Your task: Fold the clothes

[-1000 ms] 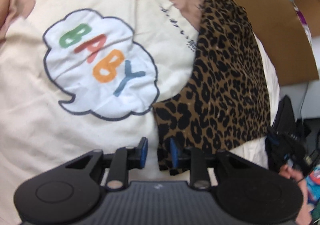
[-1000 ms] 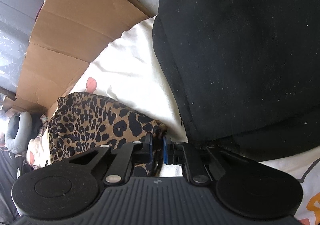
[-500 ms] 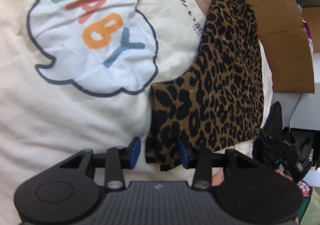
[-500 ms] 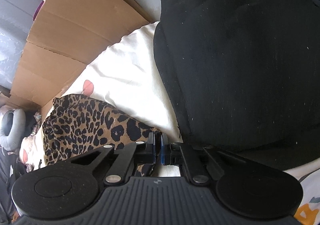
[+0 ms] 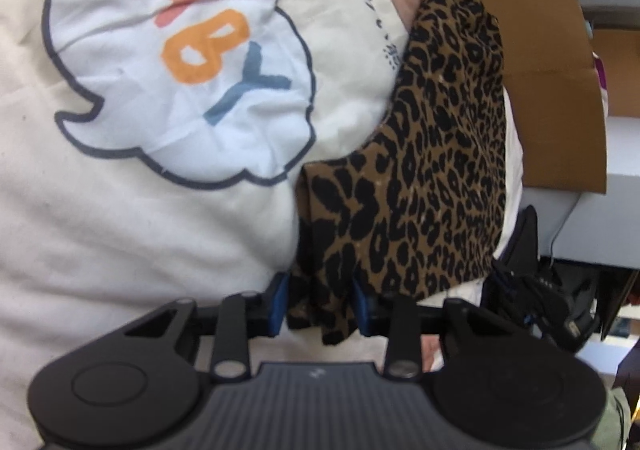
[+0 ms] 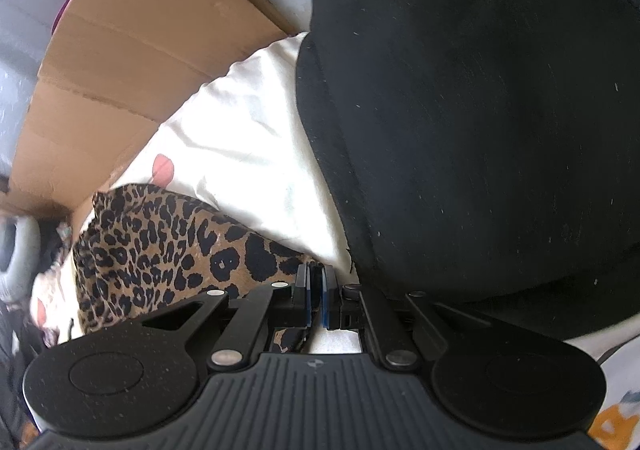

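I am bracketing the leopard-print garment [image 5: 432,169] with my parted left gripper [image 5: 320,306] beside the sheet [image 5: 120,230] lettered "BABY", my right gripper [image 6: 315,298] pinching its corner.

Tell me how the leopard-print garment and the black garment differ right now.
The leopard-print garment is patterned in brown with black spots; the black garment is plain, with pale lint specks. The right gripper is clamped on a corner of the leopard-print garment and the left gripper straddles another part of it, jaws apart; nothing grips the black garment. In the right wrist view the black garment looks much bigger. Both lie on the cream bedding.
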Tool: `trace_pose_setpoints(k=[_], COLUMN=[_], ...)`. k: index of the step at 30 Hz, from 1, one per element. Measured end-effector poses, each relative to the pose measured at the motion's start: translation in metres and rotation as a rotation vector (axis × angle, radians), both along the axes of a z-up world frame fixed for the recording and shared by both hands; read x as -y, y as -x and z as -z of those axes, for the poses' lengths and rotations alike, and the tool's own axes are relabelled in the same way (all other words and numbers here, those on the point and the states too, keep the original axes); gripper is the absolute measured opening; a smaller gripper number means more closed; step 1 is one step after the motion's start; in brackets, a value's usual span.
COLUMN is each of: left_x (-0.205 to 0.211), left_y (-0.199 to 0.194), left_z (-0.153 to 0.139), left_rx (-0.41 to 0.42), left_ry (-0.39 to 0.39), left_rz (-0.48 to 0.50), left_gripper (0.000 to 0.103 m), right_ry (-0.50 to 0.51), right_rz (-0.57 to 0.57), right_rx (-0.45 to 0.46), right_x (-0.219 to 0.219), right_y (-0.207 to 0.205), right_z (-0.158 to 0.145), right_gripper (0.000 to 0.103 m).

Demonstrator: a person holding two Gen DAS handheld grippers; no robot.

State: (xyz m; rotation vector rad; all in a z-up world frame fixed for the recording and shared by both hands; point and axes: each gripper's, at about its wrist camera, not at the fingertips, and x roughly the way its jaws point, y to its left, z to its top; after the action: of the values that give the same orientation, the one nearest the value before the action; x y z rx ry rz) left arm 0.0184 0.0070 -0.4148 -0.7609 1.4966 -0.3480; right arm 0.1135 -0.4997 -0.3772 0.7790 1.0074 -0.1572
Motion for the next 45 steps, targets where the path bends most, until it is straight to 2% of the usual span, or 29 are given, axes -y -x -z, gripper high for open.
trace_pose_setpoints(k=[4,6,7,9,11,13,16,23,26,31,35,44,45], left_x=[0.004,0.004,0.003,0.002,0.004,0.006,0.009,0.01,0.01,0.013,0.013,0.01,0.011], left_y=[-0.001,-0.001,-0.001,-0.003,-0.006,-0.009,-0.013,-0.029,-0.031,-0.03,-0.027,-0.023,-0.023], left_z=[0.001,0.002,0.002,0.0,-0.008,-0.017,-0.029,-0.05,-0.055,-0.051,-0.049,-0.044,-0.044], left_rx=[0.004,-0.001,-0.009,-0.014,-0.007,0.0,0.011,0.033,0.043,0.04,0.043,0.05,0.051], left_ry=[-0.014,-0.016,-0.014,-0.023,-0.048,-0.074,-0.111,-0.205,-0.221,-0.23,-0.228,-0.219,-0.22], left_rz=[0.0,-0.01,-0.016,-0.016,0.003,0.023,0.051,0.095,0.1,0.1,0.095,0.087,0.089], left_gripper=[0.037,0.034,0.026,0.014,0.01,0.01,0.009,0.008,0.008,0.008,0.008,0.009,0.009], right_ry=[-0.068,-0.085,-0.091,-0.114,-0.143,-0.169,-0.195,-0.199,-0.166,0.028,0.123,0.183,0.19], right_rz=[0.046,0.057,0.058,0.057,0.064,0.081,0.108,0.086,0.02,-0.213,-0.37,-0.536,-0.551], right_rx=[-0.003,-0.004,-0.004,0.002,0.014,0.028,0.056,0.065,0.062,0.073,0.073,0.066,0.064], right_x=[0.008,0.011,0.011,0.012,0.013,0.013,0.011,0.019,0.023,0.011,-0.001,-0.017,-0.018], right_y=[0.006,0.008,0.008,0.009,0.011,0.012,0.018,0.018,0.013,-0.002,-0.011,-0.029,-0.03], right_z=[0.007,0.008,0.008,0.012,0.014,0.016,0.017,0.017,0.01,-0.008,-0.011,-0.008,-0.008], right_gripper=[0.01,0.013,0.022,0.03,0.035,0.045,0.052,0.053,0.053,0.053,0.053,0.052,0.049])
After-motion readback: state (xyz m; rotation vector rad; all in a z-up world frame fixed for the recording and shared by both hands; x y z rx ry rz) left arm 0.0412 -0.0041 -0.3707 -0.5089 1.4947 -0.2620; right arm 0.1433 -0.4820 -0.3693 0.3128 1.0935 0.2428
